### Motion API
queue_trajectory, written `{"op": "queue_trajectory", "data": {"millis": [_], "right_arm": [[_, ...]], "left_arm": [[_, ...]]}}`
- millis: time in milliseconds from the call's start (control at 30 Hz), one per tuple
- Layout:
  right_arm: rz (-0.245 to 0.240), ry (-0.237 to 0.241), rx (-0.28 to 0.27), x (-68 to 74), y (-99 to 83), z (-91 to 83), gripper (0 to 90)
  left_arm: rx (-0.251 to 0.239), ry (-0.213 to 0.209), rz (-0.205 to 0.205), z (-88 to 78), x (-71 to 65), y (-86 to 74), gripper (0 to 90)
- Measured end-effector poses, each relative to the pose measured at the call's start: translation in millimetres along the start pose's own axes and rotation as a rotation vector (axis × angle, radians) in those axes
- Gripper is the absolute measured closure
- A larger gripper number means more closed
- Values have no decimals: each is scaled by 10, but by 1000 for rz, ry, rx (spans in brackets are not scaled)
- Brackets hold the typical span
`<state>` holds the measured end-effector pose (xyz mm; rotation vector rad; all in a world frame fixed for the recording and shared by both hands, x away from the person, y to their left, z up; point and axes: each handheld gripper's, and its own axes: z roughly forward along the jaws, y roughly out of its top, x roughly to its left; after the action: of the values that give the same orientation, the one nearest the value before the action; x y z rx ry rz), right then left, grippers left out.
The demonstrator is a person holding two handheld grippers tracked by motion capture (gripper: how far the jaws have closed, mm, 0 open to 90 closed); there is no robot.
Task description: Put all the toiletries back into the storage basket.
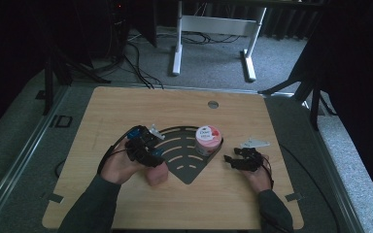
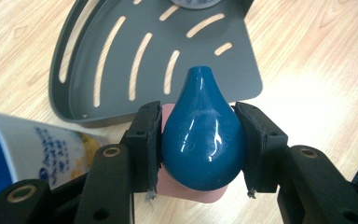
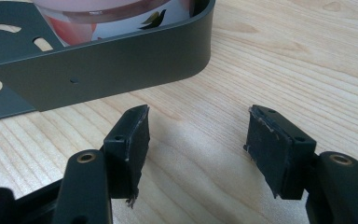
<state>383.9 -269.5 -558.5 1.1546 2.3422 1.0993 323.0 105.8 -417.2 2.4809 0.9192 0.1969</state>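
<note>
Left tongs [image 2: 199, 140] grip a blue-capped pink bottle [image 2: 200, 126] at the gray rack's [image 2: 98, 70] near corner; right tongs [image 3: 198, 140] gape over bare counter [image 3: 307, 56] beside its rim.

A corner shelf [image 1: 184, 155] lay at the table's [image 1: 126, 107] centre. A jar [image 1: 208, 140] stood in its right corner. A bottle [image 1: 156, 174] stood on the table just left of the shelf's near tip, between the left gripper's [image 1: 148, 154] pads. The right gripper [image 1: 233, 160] rested right of the shelf.

White desk frame [image 1: 212, 29] beyond the table [image 1: 126, 104] — cables [image 1: 136, 63] on carpet.
</note>
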Motion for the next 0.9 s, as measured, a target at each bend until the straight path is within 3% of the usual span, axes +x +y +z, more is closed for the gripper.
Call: {"op": "queue_trajectory", "data": {"millis": [467, 600, 900], "right_arm": [[-1, 0, 0, -1, 0, 1, 388], [0, 0, 0, 0, 1, 2, 388], [1, 3, -2, -5, 1, 2, 387]], "left_arm": [[-5, -34, 36, 22, -112, 96, 539], [-12, -69, 49, 34, -167, 133, 539], [-21, -103, 75, 102, -241, 236, 539]]}}
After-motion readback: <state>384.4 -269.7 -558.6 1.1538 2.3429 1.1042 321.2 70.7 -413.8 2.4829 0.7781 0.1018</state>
